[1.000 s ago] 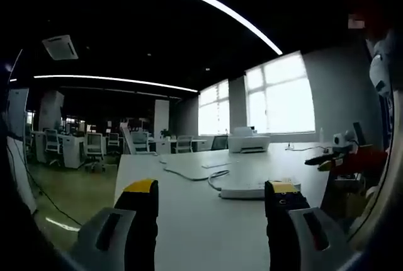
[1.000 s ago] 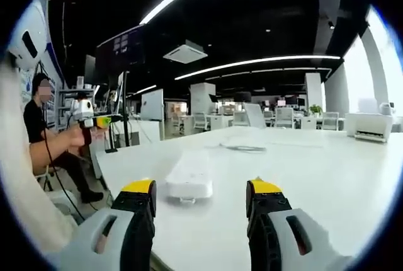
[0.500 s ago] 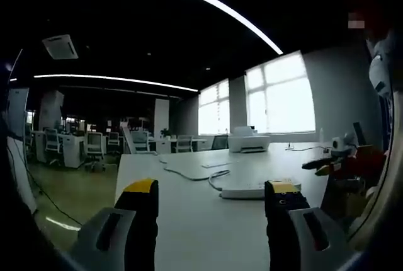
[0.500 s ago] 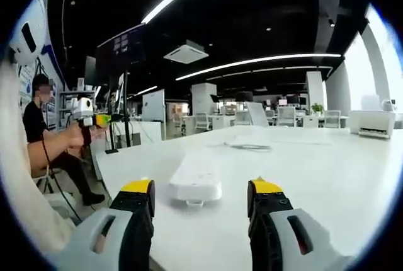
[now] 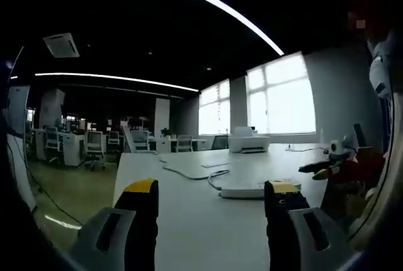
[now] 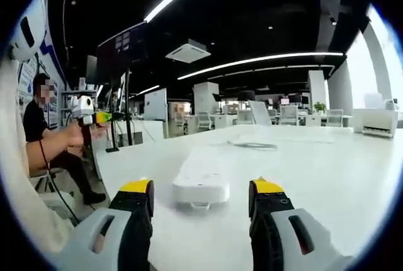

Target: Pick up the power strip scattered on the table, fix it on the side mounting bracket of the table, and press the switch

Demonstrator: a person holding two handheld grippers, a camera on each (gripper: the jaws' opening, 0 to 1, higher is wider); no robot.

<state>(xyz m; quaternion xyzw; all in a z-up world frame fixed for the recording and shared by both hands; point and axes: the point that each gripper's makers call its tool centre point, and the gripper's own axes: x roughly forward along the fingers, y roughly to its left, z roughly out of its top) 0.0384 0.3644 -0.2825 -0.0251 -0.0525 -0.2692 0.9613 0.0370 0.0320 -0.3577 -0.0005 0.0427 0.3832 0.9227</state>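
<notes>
A white power strip [image 6: 201, 179] lies flat on the white table [image 6: 327, 176], its near end just ahead of my right gripper [image 6: 200, 196], which stands open with yellow-tipped jaws either side of it. The strip's cable [image 6: 252, 145] trails away across the table. In the left gripper view the same power strip [image 5: 249, 189] lies to the right of centre, just beyond the right jaw of my open left gripper [image 5: 211, 196], and its cable [image 5: 189, 175] curls off to the left.
A seated person [image 6: 47, 138] at the table's left holds another gripper tool [image 6: 94, 118]. A white printer [image 5: 249, 142] stands at the table's far end near bright windows. Desks and office chairs [image 5: 94, 146] fill the room behind.
My right gripper has moved closer to the power strip, which now looks larger and sits between the jaw tips. The left gripper view is nearly unchanged.
</notes>
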